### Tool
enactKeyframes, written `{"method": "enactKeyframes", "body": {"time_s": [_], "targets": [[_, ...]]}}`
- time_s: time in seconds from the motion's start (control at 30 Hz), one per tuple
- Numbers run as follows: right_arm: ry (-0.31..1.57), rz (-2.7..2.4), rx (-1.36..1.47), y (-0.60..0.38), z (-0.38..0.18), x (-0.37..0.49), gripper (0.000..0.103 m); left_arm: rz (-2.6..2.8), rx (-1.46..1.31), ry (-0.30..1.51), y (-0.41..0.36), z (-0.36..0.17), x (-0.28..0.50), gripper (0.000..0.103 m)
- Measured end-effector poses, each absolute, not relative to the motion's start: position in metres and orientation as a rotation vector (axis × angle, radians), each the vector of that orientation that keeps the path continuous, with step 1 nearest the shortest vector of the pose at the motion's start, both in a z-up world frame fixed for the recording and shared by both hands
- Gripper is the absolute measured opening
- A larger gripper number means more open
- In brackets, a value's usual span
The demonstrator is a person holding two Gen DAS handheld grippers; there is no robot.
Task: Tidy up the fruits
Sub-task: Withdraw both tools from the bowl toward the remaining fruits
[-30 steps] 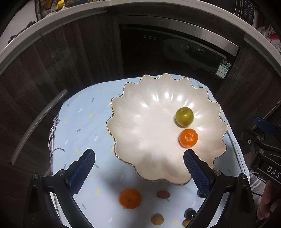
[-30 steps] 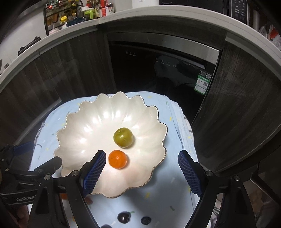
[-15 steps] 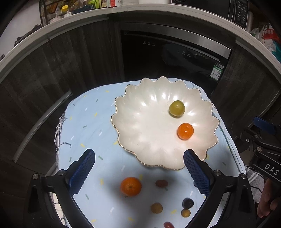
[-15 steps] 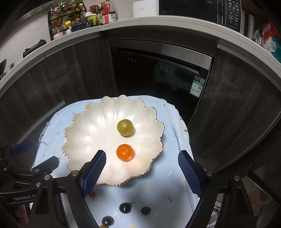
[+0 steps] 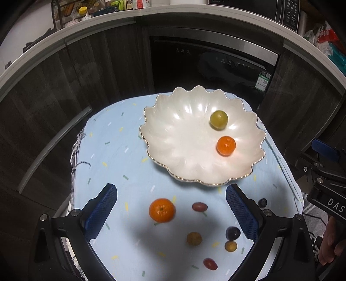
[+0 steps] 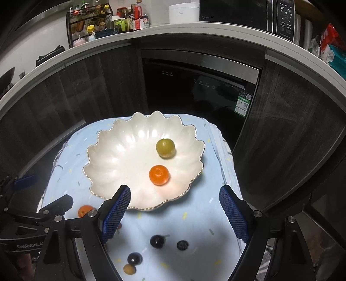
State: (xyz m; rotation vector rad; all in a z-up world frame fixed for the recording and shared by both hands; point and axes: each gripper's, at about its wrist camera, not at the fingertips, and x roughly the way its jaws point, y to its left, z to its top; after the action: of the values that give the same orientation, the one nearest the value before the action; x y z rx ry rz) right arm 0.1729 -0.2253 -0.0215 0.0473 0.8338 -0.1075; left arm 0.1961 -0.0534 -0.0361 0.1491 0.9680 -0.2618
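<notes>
A white scalloped bowl [image 5: 173, 134] [image 6: 116, 155] sits on a light blue cloth. It holds a green fruit [image 5: 218, 119] [image 6: 165, 147] and a small orange fruit [image 5: 226, 145] [image 6: 159, 174]. On the cloth near me lie a mandarin [image 5: 162, 210] [image 6: 84, 210], red grapes [image 5: 199, 206], dark grapes [image 5: 233, 233] [image 6: 157, 241] and small yellow-brown fruits [image 5: 194, 238] [image 6: 129, 269]. My left gripper [image 5: 172, 213] is open and empty above the mandarin. My right gripper [image 6: 174, 214] is open and empty, near the bowl's front edge.
The cloth-covered table [image 5: 108, 151] is small, with its edges close on all sides. Dark cabinets and a built-in dishwasher [image 6: 201, 86] stand behind it. A countertop above carries bottles on a rack [image 6: 93, 21] and a microwave [image 6: 248, 13].
Both grippers have pulled back and up from the bowl, so more of the near cloth and the loose fruits show. The fruits have not moved.
</notes>
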Motion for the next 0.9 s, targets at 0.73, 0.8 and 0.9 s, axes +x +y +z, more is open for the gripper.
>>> {"method": "enactKeyframes", "body": {"time_s": [0.73, 0.8, 0.9], "targets": [[0.817, -0.052, 0.021, -0.214, -0.044, 0.127, 0.085, -0.242, 0.155, 0.972, -0.046, -0.069, 0.136, 0.102], [0.817, -0.047, 0.016, -0.213, -0.048, 0.122, 0.085, -0.244, 0.16, 0.963, -0.047, -0.073, 0.128, 0.102], [0.817, -0.036, 0.01, -0.21, -0.053, 0.115, 0.085, -0.254, 0.16, 0.947, -0.046, -0.08, 0.114, 0.102]]}}
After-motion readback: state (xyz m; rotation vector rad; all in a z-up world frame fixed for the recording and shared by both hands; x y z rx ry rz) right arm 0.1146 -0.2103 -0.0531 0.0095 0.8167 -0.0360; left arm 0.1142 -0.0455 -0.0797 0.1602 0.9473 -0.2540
